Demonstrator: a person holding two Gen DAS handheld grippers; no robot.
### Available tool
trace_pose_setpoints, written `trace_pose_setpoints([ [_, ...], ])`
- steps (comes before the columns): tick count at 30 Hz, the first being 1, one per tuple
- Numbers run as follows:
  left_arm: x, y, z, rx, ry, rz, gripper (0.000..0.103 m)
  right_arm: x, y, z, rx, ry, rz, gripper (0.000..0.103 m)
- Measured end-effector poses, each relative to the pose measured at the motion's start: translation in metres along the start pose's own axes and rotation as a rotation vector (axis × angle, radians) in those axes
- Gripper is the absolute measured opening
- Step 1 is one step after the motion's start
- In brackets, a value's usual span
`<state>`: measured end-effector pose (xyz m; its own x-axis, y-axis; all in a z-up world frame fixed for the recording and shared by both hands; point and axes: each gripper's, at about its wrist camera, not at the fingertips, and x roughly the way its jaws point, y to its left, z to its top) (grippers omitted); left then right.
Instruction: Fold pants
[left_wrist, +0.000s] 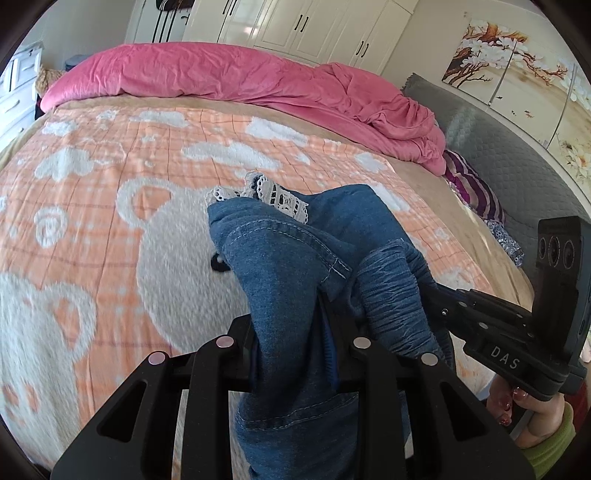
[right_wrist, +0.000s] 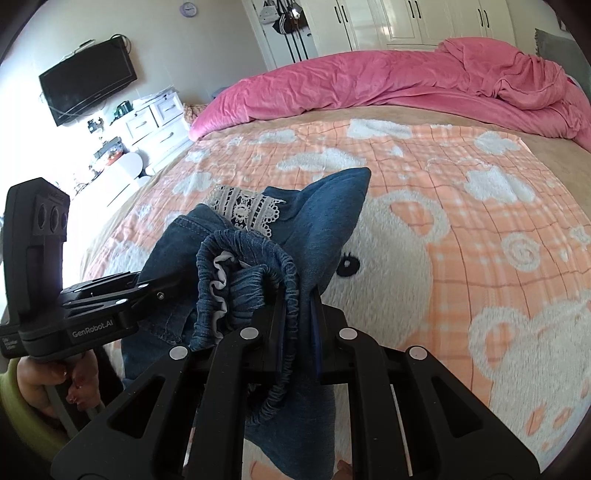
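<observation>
**Left-wrist and right-wrist views: one pair of pants pinched in two grippers**

Left-wrist view shows the small blue denim pants with white lace trim (left_wrist: 284, 258) bunched above the orange-and-white bear-patterned plush blanket (left_wrist: 110, 206), clamped in the left gripper (left_wrist: 293, 354). The right gripper (right_wrist: 297, 317) is clenched on the elastic waistband (right_wrist: 255, 266), likely so two holds can spread the garment flat (it hangs crumpled). Counted: one pants, two grippers, one crumpled pink duvet (right_wrist: 369, 85) behind.

Blue denim pants (left_wrist: 280, 266), white lace trim (right_wrist: 245, 208)
</observation>
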<state>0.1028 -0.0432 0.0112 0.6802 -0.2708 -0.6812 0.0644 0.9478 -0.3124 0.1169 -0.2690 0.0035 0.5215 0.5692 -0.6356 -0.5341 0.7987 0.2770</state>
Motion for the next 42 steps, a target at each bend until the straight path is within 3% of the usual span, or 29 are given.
trace_pose_setpoints([
  [15,0.04,0.006,0.046,0.028,0.0,0.049,0.025,0.042,-0.028,0.045,0.042,0.018,-0.019,0.006],
  [33,0.085,0.037,0.042,-0.015,0.035,0.086,0.025,0.094,-0.048,0.043,0.061,0.118,-0.082,0.006],
  [42,0.091,0.041,0.036,-0.015,0.052,0.117,0.036,0.106,-0.063,0.035,0.096,0.172,-0.116,0.013],
])
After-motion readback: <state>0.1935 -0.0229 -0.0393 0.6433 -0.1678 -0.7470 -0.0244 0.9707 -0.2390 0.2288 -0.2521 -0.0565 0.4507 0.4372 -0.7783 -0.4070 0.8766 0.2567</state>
